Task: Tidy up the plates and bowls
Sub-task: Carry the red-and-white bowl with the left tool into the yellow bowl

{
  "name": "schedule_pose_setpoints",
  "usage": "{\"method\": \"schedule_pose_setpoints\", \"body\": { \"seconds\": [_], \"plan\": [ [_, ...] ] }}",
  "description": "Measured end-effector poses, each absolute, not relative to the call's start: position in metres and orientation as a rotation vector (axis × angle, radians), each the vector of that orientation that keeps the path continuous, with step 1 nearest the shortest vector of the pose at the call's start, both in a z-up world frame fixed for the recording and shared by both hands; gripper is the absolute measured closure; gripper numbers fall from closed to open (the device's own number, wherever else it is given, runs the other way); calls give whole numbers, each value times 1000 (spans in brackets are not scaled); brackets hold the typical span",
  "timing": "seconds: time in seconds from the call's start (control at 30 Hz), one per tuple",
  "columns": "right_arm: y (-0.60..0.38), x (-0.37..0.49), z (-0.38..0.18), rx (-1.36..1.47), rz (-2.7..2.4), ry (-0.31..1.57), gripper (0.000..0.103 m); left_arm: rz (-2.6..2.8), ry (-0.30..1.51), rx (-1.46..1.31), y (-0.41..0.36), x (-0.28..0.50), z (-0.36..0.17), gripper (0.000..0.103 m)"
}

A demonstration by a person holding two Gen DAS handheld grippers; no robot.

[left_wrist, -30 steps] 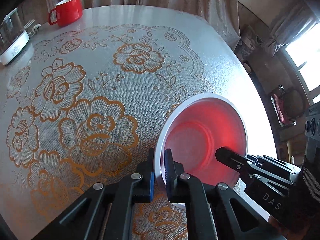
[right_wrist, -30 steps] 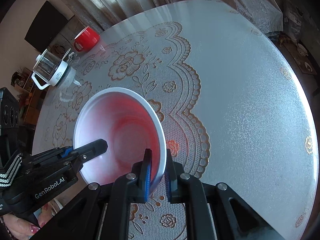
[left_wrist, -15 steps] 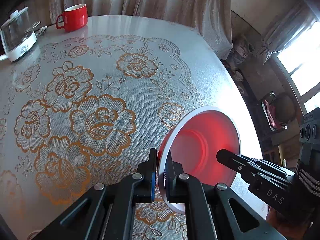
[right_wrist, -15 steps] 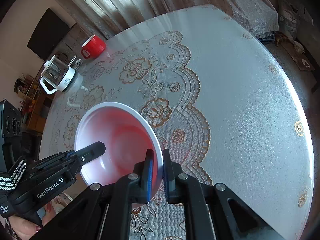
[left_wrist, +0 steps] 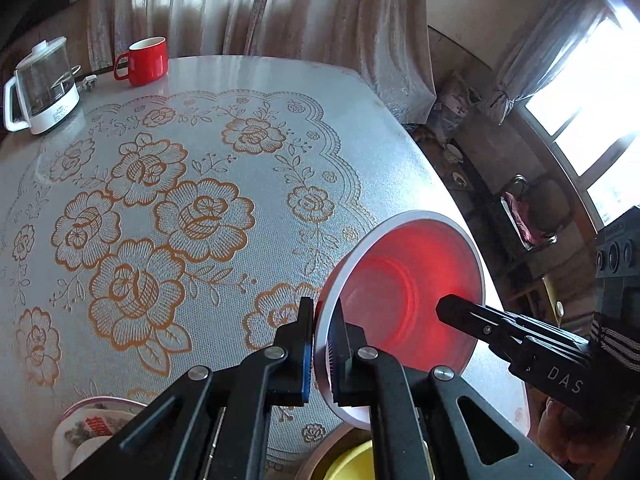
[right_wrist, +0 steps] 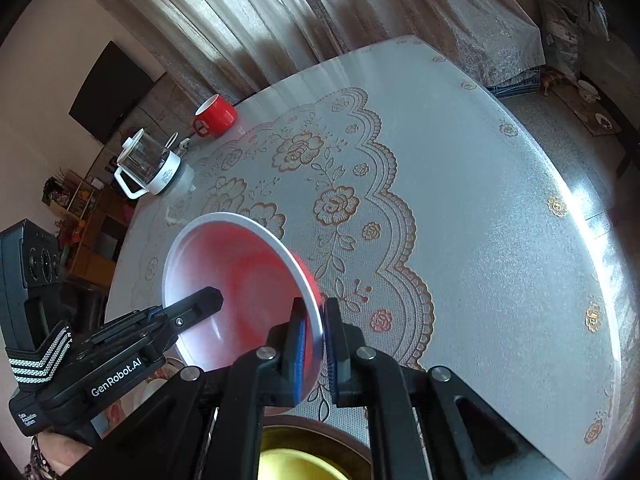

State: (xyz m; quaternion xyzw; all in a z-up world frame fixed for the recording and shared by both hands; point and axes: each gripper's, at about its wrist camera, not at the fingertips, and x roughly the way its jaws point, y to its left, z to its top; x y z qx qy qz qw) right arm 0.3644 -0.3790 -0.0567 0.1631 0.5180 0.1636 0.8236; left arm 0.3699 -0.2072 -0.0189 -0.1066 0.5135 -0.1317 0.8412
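A red bowl with a white rim (left_wrist: 404, 276) hangs above the table's near edge, tilted, held from both sides. My left gripper (left_wrist: 322, 340) is shut on its near-left rim. My right gripper (right_wrist: 316, 336) is shut on the opposite rim of the bowl (right_wrist: 240, 280). Each gripper shows in the other's view: the right one (left_wrist: 516, 336), the left one (right_wrist: 120, 344). A yellow bowl (left_wrist: 352, 462) sits below the table edge, also in the right wrist view (right_wrist: 300, 466). A patterned plate (left_wrist: 88, 428) lies at the near left of the table.
A round table with a floral lace cloth (left_wrist: 192, 216) fills both views. A red mug (left_wrist: 144, 60) and a glass kettle (left_wrist: 40, 88) stand at its far side by the curtains. Furniture and a window lie beyond the right edge.
Both grippers have lifted the bowl and drawn it back toward the near table edge, tilting it more. The plate and yellow bowl have come into view below.
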Motion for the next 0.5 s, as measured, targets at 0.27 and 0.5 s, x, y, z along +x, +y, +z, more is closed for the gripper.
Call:
{"method": "schedule_pose_setpoints", "body": {
  "seconds": [0.27,0.5],
  "plan": [
    [-381,315,-52,377,326,1095,95,-314,1096,-218,-210,326,-20,96],
    [-387,277,-58,404,292,1119,95,-360,1136,-186,-218,296,-28,96]
  ]
}}
